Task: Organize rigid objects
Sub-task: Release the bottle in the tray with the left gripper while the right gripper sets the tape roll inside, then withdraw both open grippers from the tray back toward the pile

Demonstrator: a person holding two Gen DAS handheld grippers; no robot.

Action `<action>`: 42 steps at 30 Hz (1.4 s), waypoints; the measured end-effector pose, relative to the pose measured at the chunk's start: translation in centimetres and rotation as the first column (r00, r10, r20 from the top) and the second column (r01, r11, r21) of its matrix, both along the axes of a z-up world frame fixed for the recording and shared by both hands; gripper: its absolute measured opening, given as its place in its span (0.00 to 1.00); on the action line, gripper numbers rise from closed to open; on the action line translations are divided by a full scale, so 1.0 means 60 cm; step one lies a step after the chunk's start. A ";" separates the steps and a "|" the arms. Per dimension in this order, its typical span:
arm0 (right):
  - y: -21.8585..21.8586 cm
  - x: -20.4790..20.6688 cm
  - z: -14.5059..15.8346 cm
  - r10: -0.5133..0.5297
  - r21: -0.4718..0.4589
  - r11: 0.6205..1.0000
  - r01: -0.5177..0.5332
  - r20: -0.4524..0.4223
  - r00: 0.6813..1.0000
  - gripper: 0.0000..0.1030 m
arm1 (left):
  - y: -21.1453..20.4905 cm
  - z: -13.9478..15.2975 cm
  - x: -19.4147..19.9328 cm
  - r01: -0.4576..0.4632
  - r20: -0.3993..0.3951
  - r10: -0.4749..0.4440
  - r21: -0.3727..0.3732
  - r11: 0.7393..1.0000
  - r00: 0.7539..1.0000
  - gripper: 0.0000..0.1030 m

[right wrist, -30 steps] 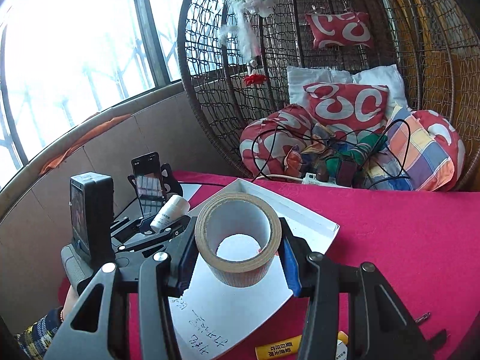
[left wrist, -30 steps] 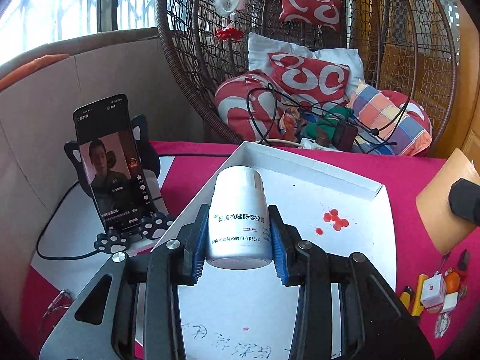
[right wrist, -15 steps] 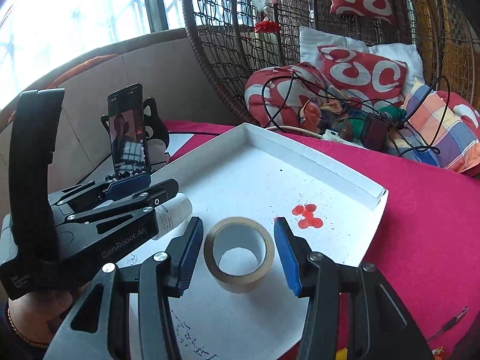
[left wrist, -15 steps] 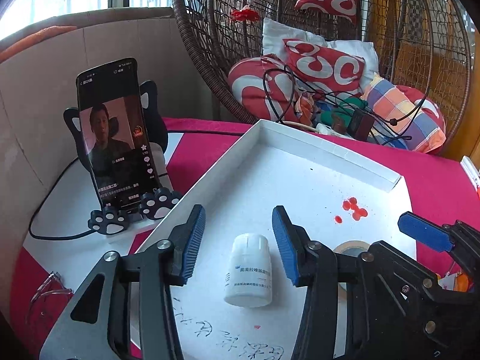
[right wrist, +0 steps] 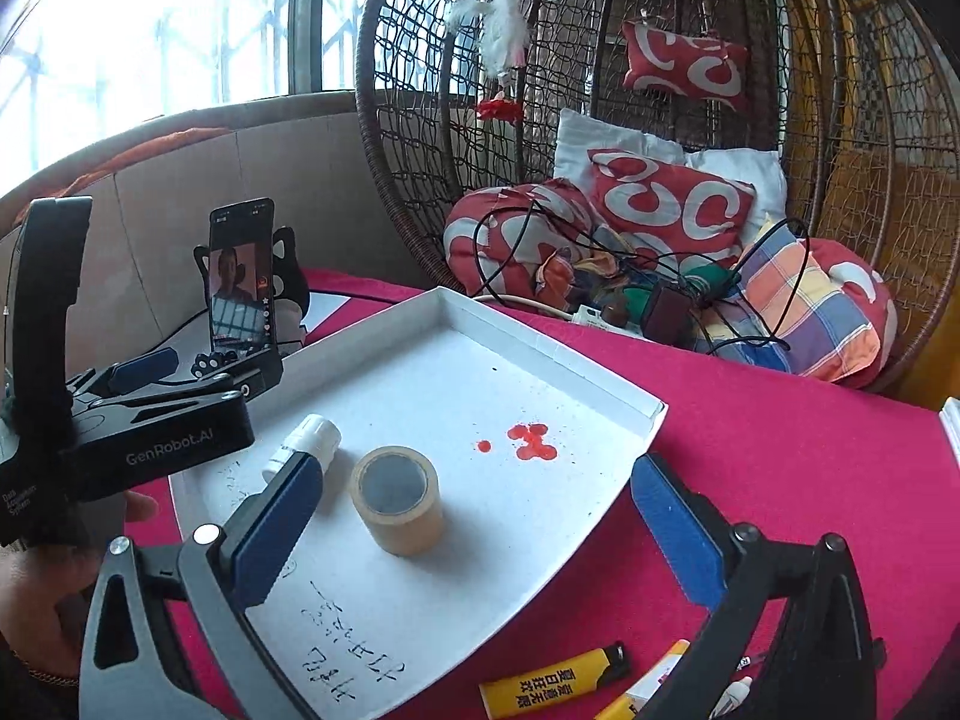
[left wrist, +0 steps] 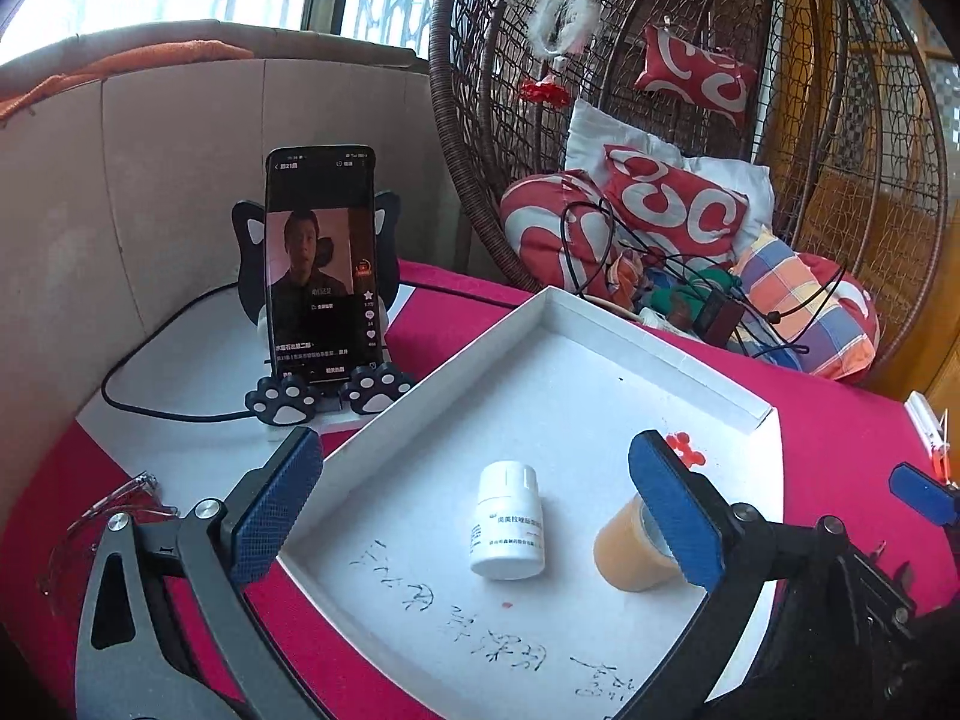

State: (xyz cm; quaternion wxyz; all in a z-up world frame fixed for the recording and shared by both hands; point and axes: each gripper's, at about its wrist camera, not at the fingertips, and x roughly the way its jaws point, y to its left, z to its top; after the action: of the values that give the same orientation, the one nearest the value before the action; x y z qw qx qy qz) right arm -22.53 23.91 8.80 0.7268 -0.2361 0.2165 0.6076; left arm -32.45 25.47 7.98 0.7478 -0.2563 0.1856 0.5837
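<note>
A white pill bottle (left wrist: 510, 522) lies on its side in the white tray (left wrist: 654, 360). A roll of tan tape (right wrist: 399, 501) stands beside it on the tray floor. My left gripper (left wrist: 474, 504) hovers over the tray's near edge, its jaws opening wide. The bottle lies between the blue pads (left wrist: 276, 504) but touches neither. My right gripper (right wrist: 477, 516) is opening too, and the tape sits free between its pads, nearer the left one. The tape (left wrist: 630, 552) is partly hidden behind my left gripper's right finger. The bottle (right wrist: 306, 444) peeks out above the right gripper's left pad.
A phone (left wrist: 321, 264) stands on a cat-shaped holder with a cable, left of the tray. Clear glasses (left wrist: 102, 516) lie at the table's left edge. Yellow lighters (right wrist: 552, 678) rest on the red cloth near the right gripper. A wicker hanging chair (right wrist: 660, 120) with cushions stands behind.
Both grippers let go. The bottle and the tape roll went from held above the tray to resting on its floor. The jaws spread wide and both grippers drew back.
</note>
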 end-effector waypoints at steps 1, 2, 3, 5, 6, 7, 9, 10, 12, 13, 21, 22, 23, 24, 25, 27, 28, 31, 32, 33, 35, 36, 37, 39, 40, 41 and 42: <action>-0.008 0.003 0.001 -0.012 -0.007 1.000 0.012 0.004 1.000 1.00 | -0.006 0.001 0.002 0.009 0.003 -0.009 -0.001 1.000 1.000 1.00; -0.015 0.006 0.003 -0.021 -0.010 1.000 0.021 0.004 1.000 1.00 | -0.011 0.003 0.006 0.022 0.006 -0.022 -0.002 1.000 1.000 1.00; -0.024 0.009 0.005 -0.027 -0.013 1.000 0.027 0.001 1.000 1.00 | -0.018 0.005 0.010 0.034 0.008 -0.034 -0.002 0.999 0.999 1.00; -0.037 0.018 0.009 -0.042 -0.022 0.999 0.042 -0.006 0.999 1.00 | -0.030 0.010 0.022 0.061 0.007 -0.061 0.003 0.998 0.998 1.00; -0.045 0.022 0.011 -0.053 -0.025 0.998 0.053 -0.006 0.999 1.00 | -0.036 0.012 0.030 0.076 0.004 -0.076 0.006 0.997 0.997 1.00; -0.050 0.026 0.013 -0.066 -0.025 0.997 0.066 -0.003 0.998 1.00 | -0.041 0.015 0.038 0.092 0.001 -0.092 0.009 0.996 0.996 1.00; -0.060 0.036 0.016 -0.102 -0.025 0.994 0.102 0.009 0.995 1.00 | -0.051 0.017 0.054 0.123 -0.003 -0.123 0.009 0.992 0.992 1.00; -0.065 0.040 0.017 -0.122 -0.026 0.992 0.123 0.015 0.992 1.00 | -0.054 0.018 0.061 0.136 -0.006 -0.136 0.005 0.991 0.991 1.00; -0.074 0.050 0.018 -0.160 -0.027 0.987 0.161 0.025 0.987 1.00 | -0.064 0.018 0.075 0.158 -0.013 -0.158 -0.006 0.987 0.987 1.00; -0.078 0.055 0.019 -0.178 -0.030 0.983 0.179 0.028 0.984 1.00 | -0.068 0.018 0.083 0.163 -0.024 -0.163 -0.015 0.987 0.986 1.00; -0.135 0.110 0.008 -0.315 -0.059 0.946 0.318 0.055 0.948 1.00 | -0.136 -0.002 0.158 0.221 -0.181 -0.242 -0.129 0.967 0.953 1.00; -0.145 0.118 0.005 -0.330 -0.058 0.941 0.333 0.051 0.943 1.00 | -0.147 -0.004 0.166 0.239 -0.192 -0.260 -0.128 0.963 0.946 1.00; -0.155 0.127 0.003 -0.346 -0.060 0.936 0.348 0.046 0.937 1.00 | -0.158 -0.007 0.174 0.255 -0.201 -0.278 -0.129 0.958 0.939 1.00; -0.164 0.135 0.000 -0.364 -0.060 0.929 0.366 0.043 0.931 1.00 | -0.167 -0.010 0.182 0.271 -0.207 -0.294 -0.133 0.953 0.933 1.00; -0.173 0.143 -0.001 -0.382 -0.059 0.922 0.384 0.040 0.923 1.00 | -0.177 -0.014 0.191 0.290 -0.211 -0.314 -0.137 0.947 0.926 1.00; -0.190 0.159 -0.004 -0.413 -0.058 0.908 0.415 0.033 0.910 1.00 | -0.194 -0.021 0.211 0.335 -0.231 -0.360 -0.142 0.931 0.904 1.00; -0.198 0.167 -0.006 -0.427 -0.061 0.902 0.428 0.028 0.904 1.00 | -0.202 -0.025 0.221 0.349 -0.248 -0.375 -0.143 0.926 0.893 1.00; -0.217 0.190 -0.013 -0.467 -0.075 0.882 0.466 0.000 0.884 1.00 | -0.218 -0.033 0.243 0.387 -0.279 -0.414 -0.150 0.910 0.866 1.00; -0.222 0.196 -0.014 -0.478 -0.079 0.876 0.476 -0.008 0.878 1.00 | -0.222 -0.035 0.249 0.397 -0.282 -0.426 -0.156 0.904 0.860 1.00; -0.228 0.202 -0.015 -0.488 -0.081 0.871 0.485 -0.014 0.873 1.00 | -0.225 -0.037 0.255 0.405 -0.287 -0.435 -0.159 0.900 0.853 1.00; -0.234 0.208 -0.017 -0.500 -0.082 0.864 0.497 -0.018 0.866 1.00 | -0.233 -0.041 0.263 0.415 -0.302 -0.445 -0.161 0.895 0.843 1.00; -0.237 0.210 -0.018 -0.504 -0.082 0.861 0.501 -0.017 0.863 1.00 | -0.235 -0.042 0.265 0.419 -0.308 -0.448 -0.161 0.894 0.839 1.00; -0.239 0.211 -0.019 -0.507 -0.083 0.860 0.504 -0.018 0.862 1.00 | -0.236 -0.042 0.266 0.421 -0.311 -0.452 -0.163 0.892 0.836 1.00; -0.240 0.214 -0.021 -0.510 -0.084 0.858 0.507 -0.021 0.860 1.00 | -0.237 -0.044 0.268 0.425 -0.313 -0.456 -0.167 0.890 0.833 1.00; -0.241 0.215 -0.022 -0.511 -0.083 0.857 0.508 -0.022 0.859 1.00 | -0.237 -0.045 0.270 0.425 -0.316 -0.458 -0.169 0.889 0.831 1.00; -0.243 0.216 -0.023 -0.512 -0.082 0.857 0.508 -0.022 0.859 1.00 | -0.238 -0.047 0.271 0.427 -0.318 -0.460 -0.171 0.888 0.829 1.00; -0.245 0.218 -0.023 -0.512 -0.080 0.857 0.509 -0.022 0.859 1.00 | -0.238 -0.047 0.272 0.430 -0.319 -0.464 -0.174 0.886 0.826 1.00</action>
State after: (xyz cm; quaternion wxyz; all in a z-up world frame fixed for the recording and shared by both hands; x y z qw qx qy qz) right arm -9.47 9.23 7.41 0.8481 -0.1830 0.3084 0.3901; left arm -16.11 11.21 5.14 0.8052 -0.1325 0.3984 0.4189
